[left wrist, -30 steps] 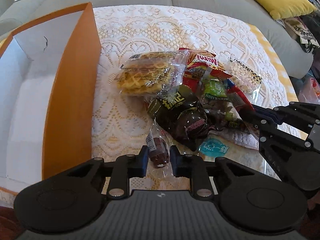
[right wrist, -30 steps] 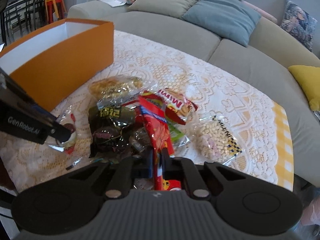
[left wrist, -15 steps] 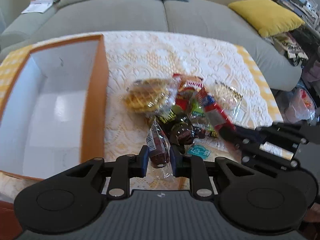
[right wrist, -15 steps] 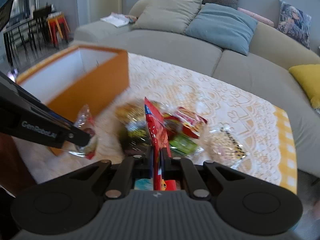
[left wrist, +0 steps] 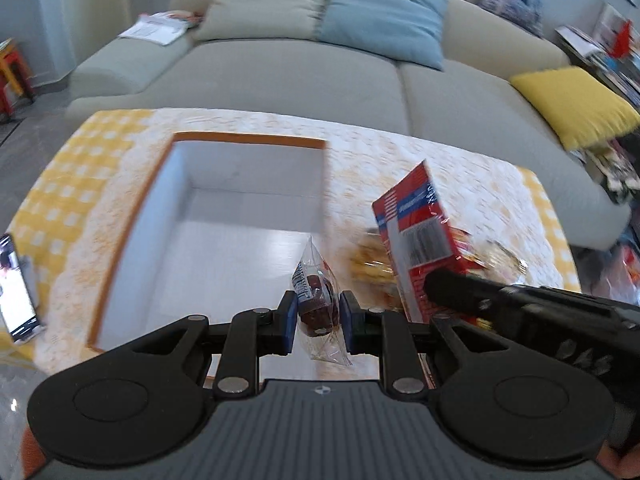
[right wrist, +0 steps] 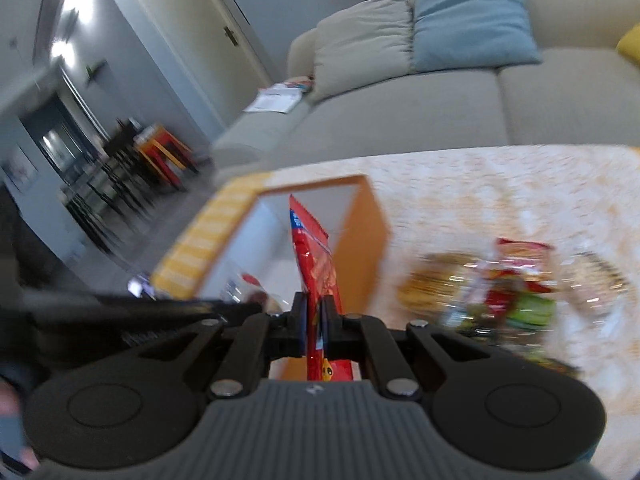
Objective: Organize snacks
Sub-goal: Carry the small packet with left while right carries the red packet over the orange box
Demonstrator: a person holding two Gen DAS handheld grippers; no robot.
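My left gripper is shut on a small clear-wrapped brown cake and holds it in the air over the near right part of the open orange box, whose inside is white. My right gripper is shut on a flat red snack packet, held upright above the box's right wall. The packet also shows in the left wrist view, to the right of the box. The rest of the snack pile lies blurred on the lace tablecloth to the right.
A phone lies on the yellow checked cloth left of the box. A grey sofa with beige, blue and yellow cushions runs behind the table. Chairs and a red stool stand far left.
Both grippers have lifted and swung left with their snacks, from above the pile to over the orange box. The views are motion-blurred.
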